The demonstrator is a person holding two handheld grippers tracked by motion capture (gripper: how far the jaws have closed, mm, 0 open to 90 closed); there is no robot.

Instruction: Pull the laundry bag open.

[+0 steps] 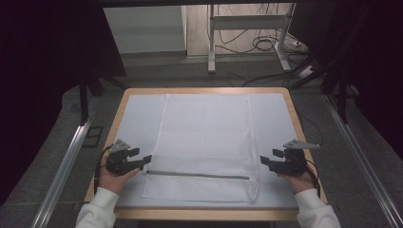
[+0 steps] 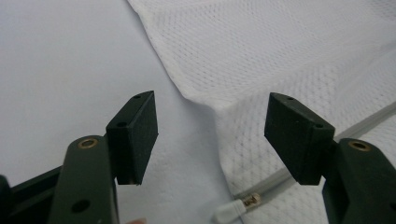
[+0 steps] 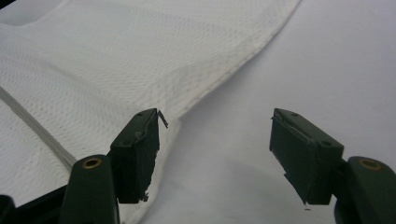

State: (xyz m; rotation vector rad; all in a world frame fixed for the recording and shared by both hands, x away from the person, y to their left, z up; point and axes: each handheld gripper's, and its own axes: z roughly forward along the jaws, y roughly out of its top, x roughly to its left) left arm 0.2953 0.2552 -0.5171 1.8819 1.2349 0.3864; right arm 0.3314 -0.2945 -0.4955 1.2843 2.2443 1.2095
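Observation:
A white mesh bag (image 1: pixel 204 137) lies flat on the pale mat (image 1: pixel 135 114) of the table, with a grey zipper (image 1: pixel 197 175) running across its near end. My left gripper (image 1: pixel 144 162) sits just off the bag's left edge, level with the zipper's end. In the left gripper view it (image 2: pixel 212 135) stands open above the bag's edge (image 2: pixel 243 121), and the zipper pull (image 2: pixel 233 211) lies below, untouched. My right gripper (image 1: pixel 264 161) is beside the bag's right edge. It (image 3: pixel 215 154) is open too, the mesh (image 3: pixel 116 60) lying under its left jaw with nothing gripped.
The wooden table rim (image 1: pixel 199 213) frames the mat. Beyond the far edge stand a metal desk frame (image 1: pixel 211 42) and floor cables (image 1: pixel 263 45). Aluminium rails (image 1: pixel 66 161) (image 1: pixel 361 161) run along both sides of the table, with dark curtains behind.

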